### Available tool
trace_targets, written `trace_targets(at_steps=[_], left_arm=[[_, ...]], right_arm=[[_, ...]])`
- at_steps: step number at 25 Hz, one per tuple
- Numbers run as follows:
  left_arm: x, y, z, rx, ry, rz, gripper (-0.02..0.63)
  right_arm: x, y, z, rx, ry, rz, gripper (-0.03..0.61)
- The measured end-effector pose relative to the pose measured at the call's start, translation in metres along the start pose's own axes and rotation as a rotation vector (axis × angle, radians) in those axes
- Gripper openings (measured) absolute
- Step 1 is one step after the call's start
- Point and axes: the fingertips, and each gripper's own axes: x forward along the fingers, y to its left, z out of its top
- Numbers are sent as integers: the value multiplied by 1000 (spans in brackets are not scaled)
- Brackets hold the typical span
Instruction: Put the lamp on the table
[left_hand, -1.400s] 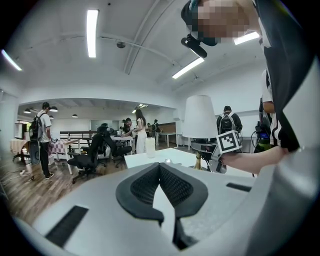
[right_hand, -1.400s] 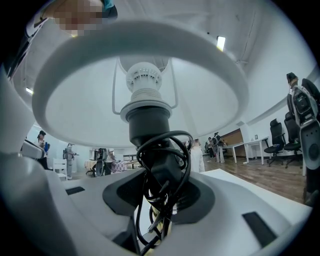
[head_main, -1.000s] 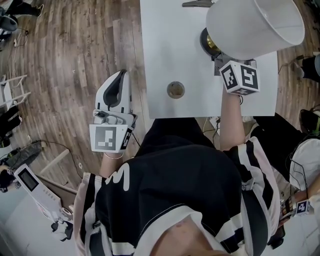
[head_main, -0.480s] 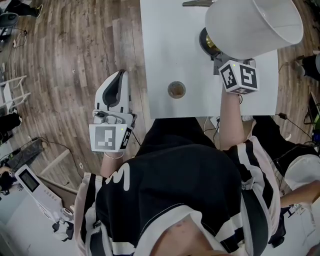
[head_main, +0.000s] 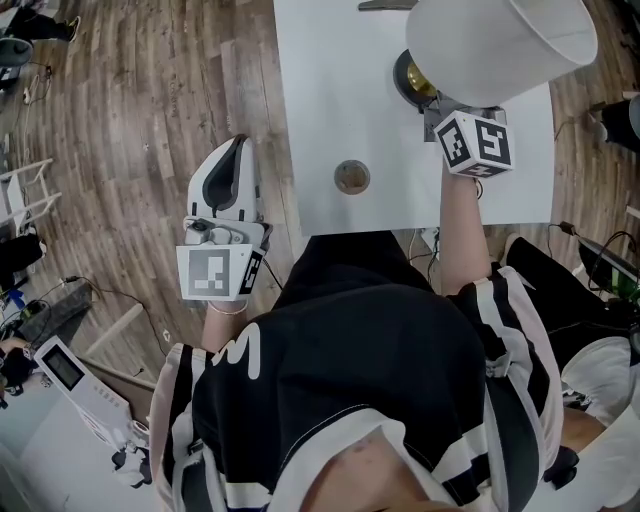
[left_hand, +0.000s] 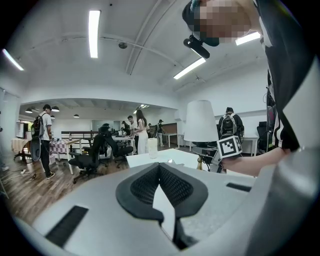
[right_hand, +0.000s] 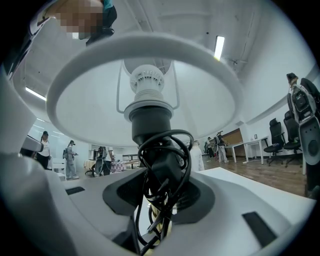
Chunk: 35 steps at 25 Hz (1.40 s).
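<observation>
The left gripper hangs over the wooden floor just beside the left edge of the white table. Its jaws are closed tip to tip with nothing between them. On the table, between the two grippers, stands a small round cup. From above its inside looks dull brown, and what it holds cannot be made out. The left gripper view shows the same cup from the side as a plain white cylinder, with office chairs and people standing far behind it. Further right is the lamp, at the far right part of the table. Its dark round base is over the table top, though no view shows plainly whether it rests there. The right gripper reaches in under the shade, its jaws closed on the lamp's stem. Only the right gripper view shows that a black cable is looped round the stem where the jaws hold it. That view also looks up into the shade to the socket and the white bulb. The lamp stands about upright with its long axis vertical, base down, and the shade's top opening faces the head camera.
</observation>
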Motion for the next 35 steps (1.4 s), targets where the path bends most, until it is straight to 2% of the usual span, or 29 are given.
trace_targets(at_steps=[15,23,35], left_arm=[[1,-1,15,11,-44,8,0],[4,-12,20,21,-57,-11,0],[3,-31,23,22,-97,-74,0]], right_arm=[[4,3,-7,-26,7,23,151],[-5,5,-13,-41,19,-23,196],[-59,25,-17,-58,61,-39,199]])
